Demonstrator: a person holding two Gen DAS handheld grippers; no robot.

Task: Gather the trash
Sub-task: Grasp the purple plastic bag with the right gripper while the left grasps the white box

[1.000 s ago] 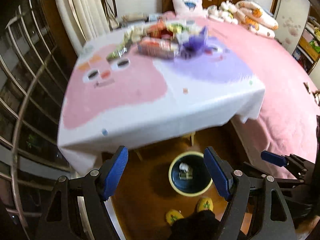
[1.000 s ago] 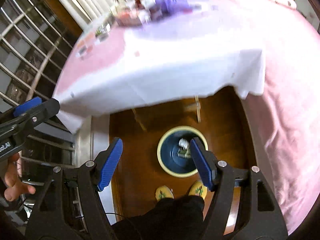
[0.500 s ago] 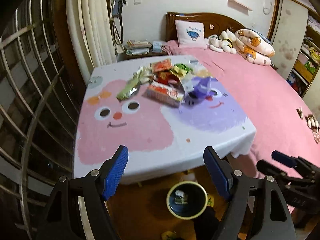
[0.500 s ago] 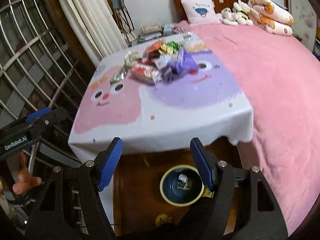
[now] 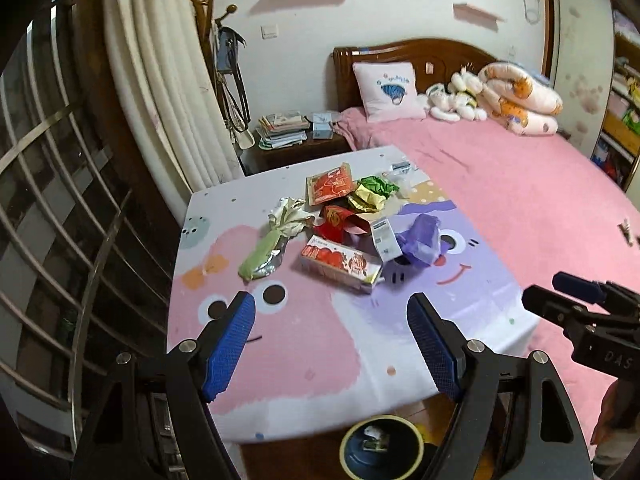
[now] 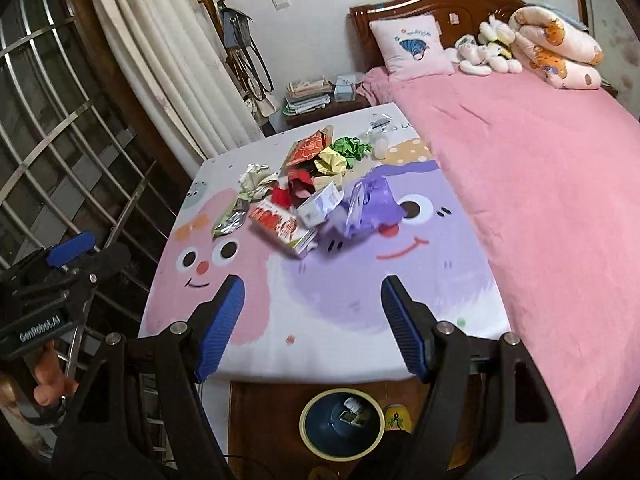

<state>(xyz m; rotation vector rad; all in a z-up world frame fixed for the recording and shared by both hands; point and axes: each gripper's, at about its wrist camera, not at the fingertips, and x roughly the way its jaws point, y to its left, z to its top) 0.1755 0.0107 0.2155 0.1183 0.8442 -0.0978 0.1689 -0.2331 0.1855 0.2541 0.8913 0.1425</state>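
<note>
Left wrist view shows my left claw (image 5: 330,344) nearest to me, with its blue pads wide apart and nothing between them; it hangs over the near edge of the tabletop (image 5: 280,360). In the right wrist view my right claw (image 6: 312,326) is the same, jaws spread and empty, above the near part of the cartoon cloth. Below both claws, on the wooden floor just in front of the tabletop, stands the round bin (image 6: 342,424) with a yellow rim, and a few small scraps lie already inside it. Farther on, in the middle of the tabletop, I see the pile of trash: a red and white carton (image 5: 340,264) lies closest, a green foil bag (image 5: 264,256) is at its left, and a crumpled purple bag (image 5: 420,240) is at its right, near a small white box (image 5: 386,238). Behind them are a red packet (image 5: 331,187) and green and yellow wrappers (image 5: 372,194), touching one another. Beyond the tabletop, at the right, the pink bed (image 6: 540,160) reaches to the pillow (image 6: 412,48) and the wooden headboard (image 5: 416,52).
</note>
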